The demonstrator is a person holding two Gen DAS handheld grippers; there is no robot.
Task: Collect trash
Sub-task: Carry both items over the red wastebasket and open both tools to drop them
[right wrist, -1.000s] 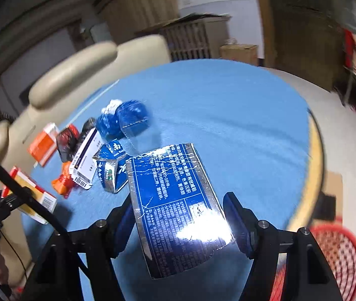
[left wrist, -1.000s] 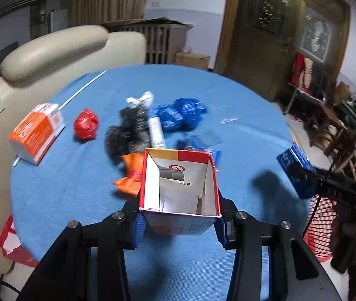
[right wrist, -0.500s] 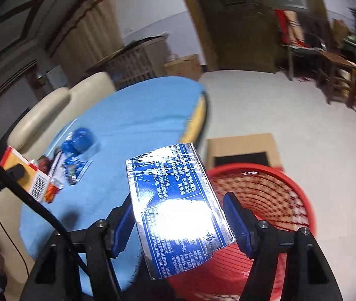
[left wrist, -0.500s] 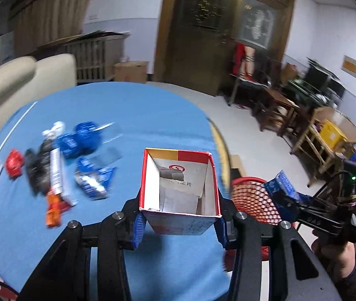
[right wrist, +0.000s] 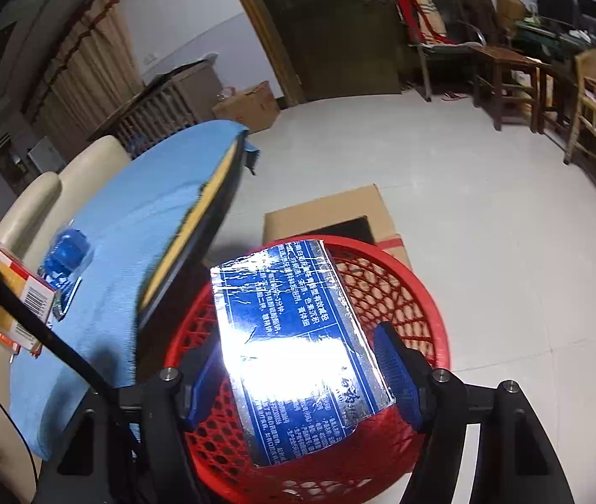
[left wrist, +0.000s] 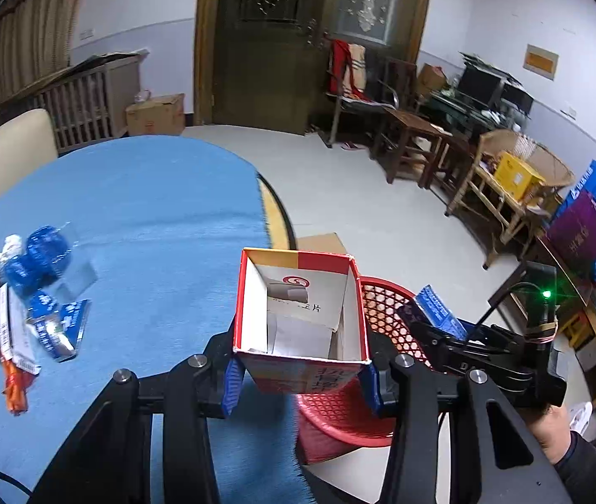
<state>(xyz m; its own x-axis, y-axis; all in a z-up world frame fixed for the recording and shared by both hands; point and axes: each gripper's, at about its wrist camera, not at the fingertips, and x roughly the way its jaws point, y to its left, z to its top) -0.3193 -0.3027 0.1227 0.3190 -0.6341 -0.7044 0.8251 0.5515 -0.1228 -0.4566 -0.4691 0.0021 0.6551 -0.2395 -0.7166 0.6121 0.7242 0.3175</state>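
I find my left gripper [left wrist: 300, 371] closed on an open red-and-white carton [left wrist: 301, 327], its blue-padded fingers [left wrist: 230, 380] pressing the carton's two sides. The carton's open mouth faces up and a folded paper insert shows inside. It sits above the edge of the blue-covered bench [left wrist: 138, 227], with the red mesh basket [left wrist: 382, 306] just beyond and below it on the floor.

My right gripper [right wrist: 302, 378] is clamped on a flattened blue foil pack [right wrist: 293, 348], printed with white text and glaring under the light. The pack is directly over the basket's mouth [right wrist: 407, 277], above the rim. A brown cardboard box [right wrist: 331, 214] lies on the floor touching the basket's far side.

Remaining on the bench, well to the left: crumpled blue wrappers [left wrist: 37, 256], a small blue pack [left wrist: 60, 323], a white strip [left wrist: 12, 332] and an orange piece [left wrist: 16, 390], grouped close together.
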